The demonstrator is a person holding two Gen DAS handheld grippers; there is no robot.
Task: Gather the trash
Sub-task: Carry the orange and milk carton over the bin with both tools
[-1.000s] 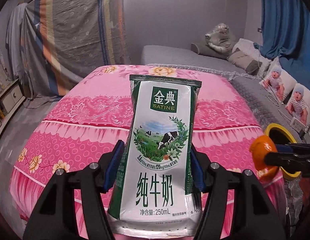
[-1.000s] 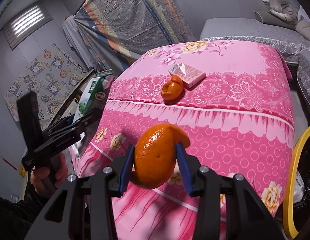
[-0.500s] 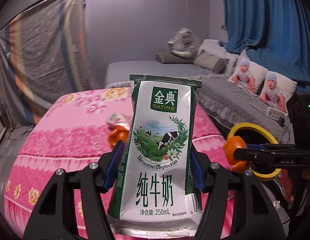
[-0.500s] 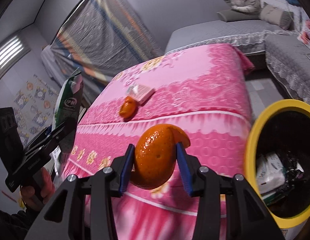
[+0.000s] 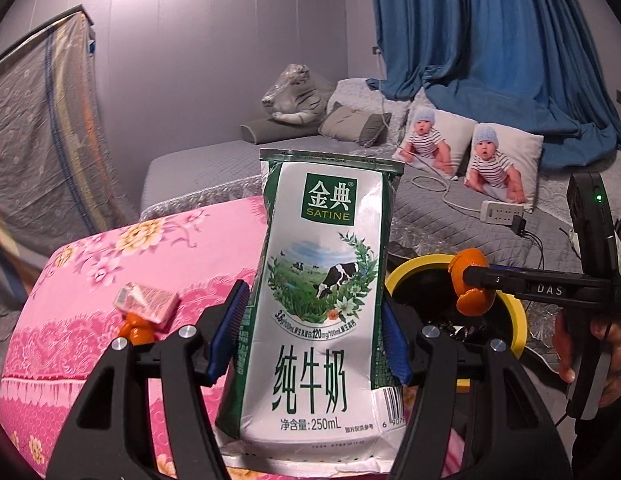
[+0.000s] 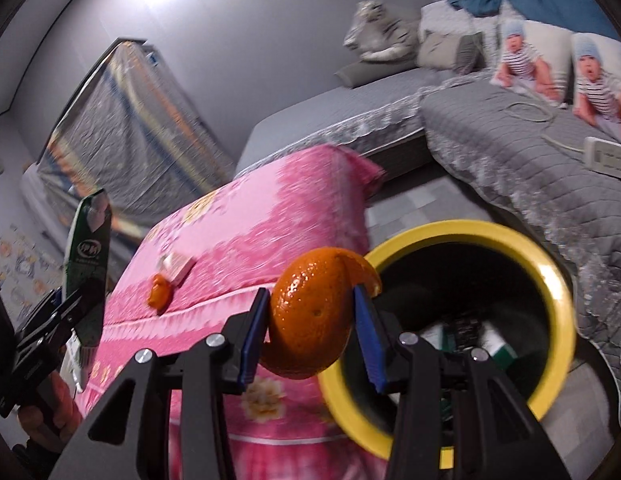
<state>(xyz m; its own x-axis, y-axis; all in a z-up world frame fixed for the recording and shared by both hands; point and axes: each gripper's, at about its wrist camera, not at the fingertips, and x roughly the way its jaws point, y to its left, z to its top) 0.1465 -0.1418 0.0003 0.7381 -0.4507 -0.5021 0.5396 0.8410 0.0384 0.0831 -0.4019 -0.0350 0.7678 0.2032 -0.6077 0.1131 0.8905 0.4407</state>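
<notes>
Left tool (image 5: 316,332) clamps a glossy, creased milk pouch (image 5: 324,280) upright. Right tool (image 6: 310,332) pinches a dimpled orange peel (image 6: 310,320), now just over the yellow-rimmed bin (image 6: 550,280), closer than before. Second peel (image 6: 158,296) and small carton (image 6: 176,265) remain on the pink floral surface (image 6: 270,248), ahead-left.

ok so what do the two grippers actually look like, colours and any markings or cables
Both are matte black plastic with angular linkage arms, silver screw heads at the joints and blue ribbed pads on the fingertips. The right gripper, seen side-on from the left wrist view, has "DAS" embossed on its finger, a black module with a green light above its grey handle, and a thin dark cable hanging below. The left gripper looks identical.
</notes>
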